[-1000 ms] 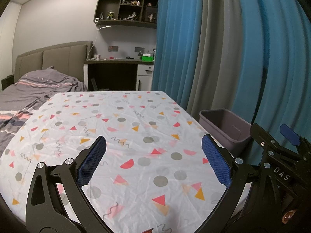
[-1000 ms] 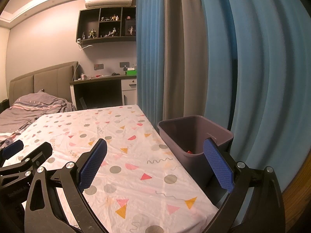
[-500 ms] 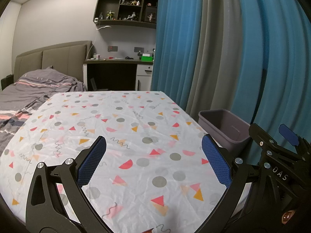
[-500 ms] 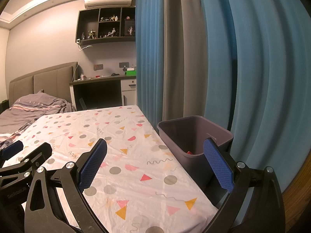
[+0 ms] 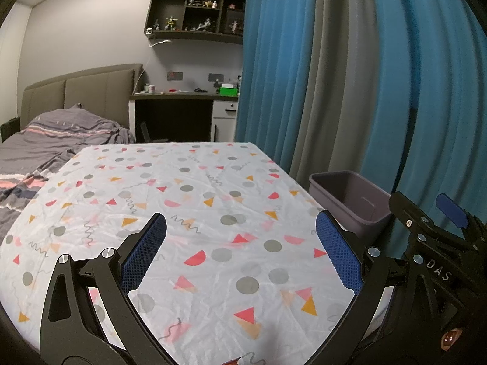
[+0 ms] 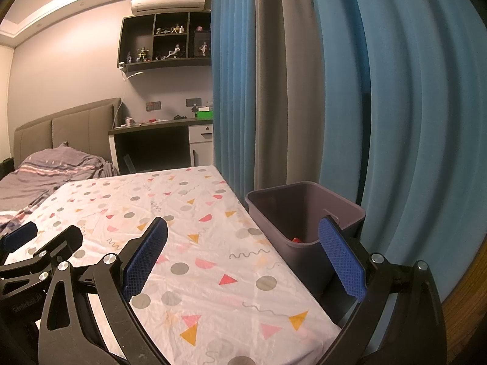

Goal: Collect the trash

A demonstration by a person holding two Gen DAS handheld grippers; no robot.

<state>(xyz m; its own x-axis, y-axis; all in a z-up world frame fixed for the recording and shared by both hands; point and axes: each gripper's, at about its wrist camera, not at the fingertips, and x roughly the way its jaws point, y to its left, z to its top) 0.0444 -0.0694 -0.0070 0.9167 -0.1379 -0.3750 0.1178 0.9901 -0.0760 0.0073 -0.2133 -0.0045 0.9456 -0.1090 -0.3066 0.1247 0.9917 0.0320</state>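
A grey bin (image 6: 304,213) stands off the right edge of the worktop (image 6: 197,243), against the blue curtain (image 6: 395,121). A red scrap (image 6: 296,239) lies at its bottom. The right gripper (image 6: 243,258) hovers level just before the bin, jaws wide apart and empty, its right finger overlapping the bin's near wall. The left gripper (image 5: 240,252) hangs over the patterned cloth to the left, also spread wide, holding nothing.

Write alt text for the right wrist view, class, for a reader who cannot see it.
The open right gripper hangs empty over a table with a patterned cloth, beside a grey bin with something red at its bottom. Blue and grey curtains hang behind; the left gripper shows at the left edge.
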